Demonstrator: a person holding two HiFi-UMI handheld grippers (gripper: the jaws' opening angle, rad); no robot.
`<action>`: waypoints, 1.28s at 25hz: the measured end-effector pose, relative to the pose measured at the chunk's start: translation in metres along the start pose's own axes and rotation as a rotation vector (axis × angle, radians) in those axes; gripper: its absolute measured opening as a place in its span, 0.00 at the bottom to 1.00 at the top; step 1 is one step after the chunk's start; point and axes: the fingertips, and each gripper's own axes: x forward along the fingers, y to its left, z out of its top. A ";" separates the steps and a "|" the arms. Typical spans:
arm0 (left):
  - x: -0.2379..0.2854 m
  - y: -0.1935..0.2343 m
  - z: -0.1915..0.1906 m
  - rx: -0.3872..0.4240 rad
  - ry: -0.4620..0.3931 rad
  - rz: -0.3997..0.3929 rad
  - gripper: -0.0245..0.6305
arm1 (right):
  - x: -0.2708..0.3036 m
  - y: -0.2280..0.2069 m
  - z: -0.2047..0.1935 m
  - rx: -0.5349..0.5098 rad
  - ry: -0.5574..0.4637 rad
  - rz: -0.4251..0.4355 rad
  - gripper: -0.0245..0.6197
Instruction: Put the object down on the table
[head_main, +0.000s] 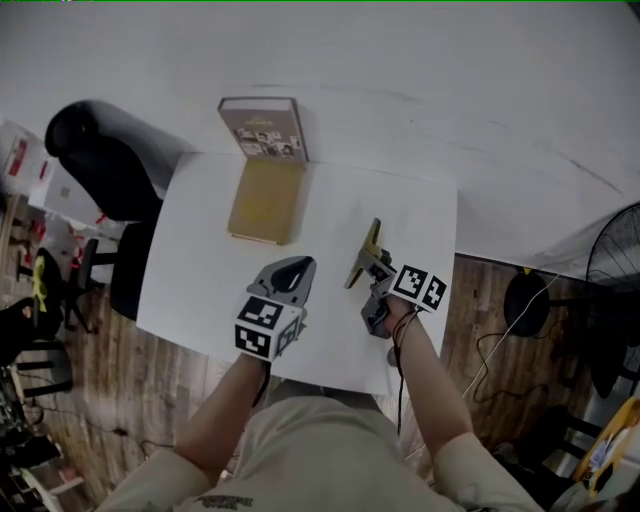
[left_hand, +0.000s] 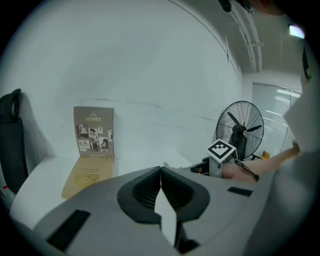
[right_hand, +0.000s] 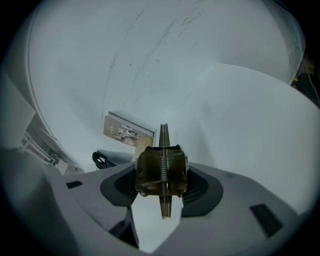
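**Head view.** My right claw (head_main: 372, 262) is clamped on a small olive-bronze spring clip (head_main: 363, 255) over the right half of the white surface (head_main: 200, 260), towards its near edge. I cannot tell whether the clip touches the surface. My left claw (head_main: 296, 268) rests beside it, nearer the middle. An open book (head_main: 265, 200) lies at the far edge.

**Left gripper view.** The left claw (left_hand: 160, 172) has its jaws together with nothing between them. The book (left_hand: 93, 132) stands ahead to the left.

**Right gripper view.** The right claw (right_hand: 162, 176) has its jaws set wide, with the pads pressing both flanks of the clip (right_hand: 150, 175). The coil spring faces the camera and thin flat blades project forward. The clip is probably light, stiff metal with smooth faces that could slip. The broad sprung body looks like the safest place to hold it, not the blades.
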 end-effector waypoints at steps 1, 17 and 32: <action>0.004 0.000 -0.003 -0.005 0.011 -0.011 0.07 | 0.005 -0.003 -0.001 -0.005 0.006 -0.008 0.39; 0.052 0.048 -0.025 -0.035 0.083 -0.086 0.07 | 0.079 -0.020 0.003 -0.068 0.043 -0.121 0.39; 0.037 0.061 -0.031 -0.062 0.074 -0.110 0.07 | 0.064 -0.037 -0.006 -0.430 0.092 -0.402 0.51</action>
